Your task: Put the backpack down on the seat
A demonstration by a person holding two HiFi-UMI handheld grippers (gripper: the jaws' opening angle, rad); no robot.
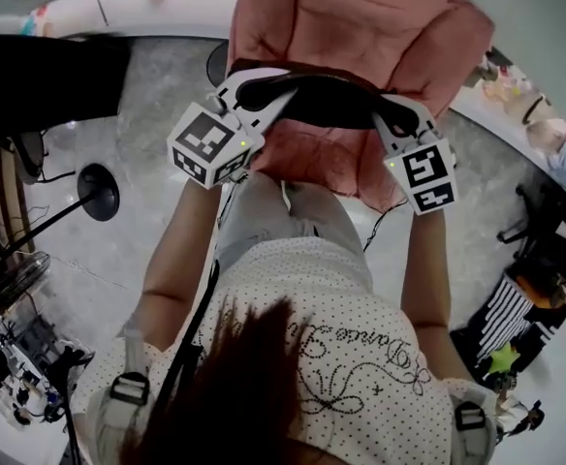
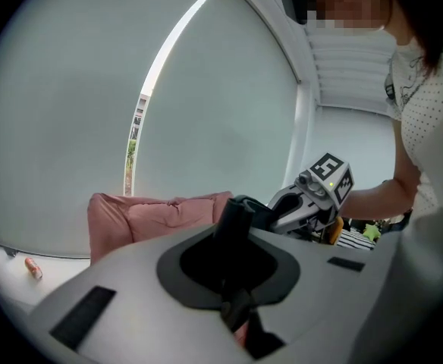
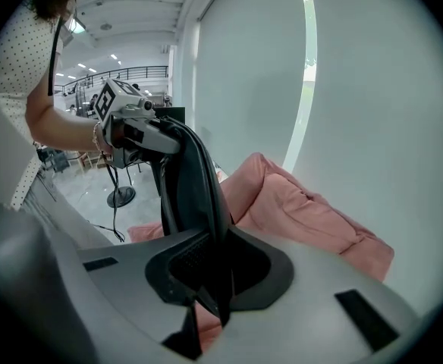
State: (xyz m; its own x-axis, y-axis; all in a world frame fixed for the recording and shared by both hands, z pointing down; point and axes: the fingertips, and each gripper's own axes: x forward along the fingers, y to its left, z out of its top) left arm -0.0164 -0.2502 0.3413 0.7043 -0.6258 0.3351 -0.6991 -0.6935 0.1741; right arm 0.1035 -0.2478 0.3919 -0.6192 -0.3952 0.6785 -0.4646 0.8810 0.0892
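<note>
My left tool (image 1: pixel 252 89) is clamped shut on one end of the black backpack strap (image 1: pixel 322 100). The strap runs level across to my right tool (image 1: pixel 395 114), which is closed on the other end. I cannot make out the rest of the bag in any view. The strap hangs in the air over the near edge of the pink seat (image 1: pixel 361 17), not resting on it. I judge the carry nearly done. Still to do: lower the bag onto the cushion and release both grips.
</note>
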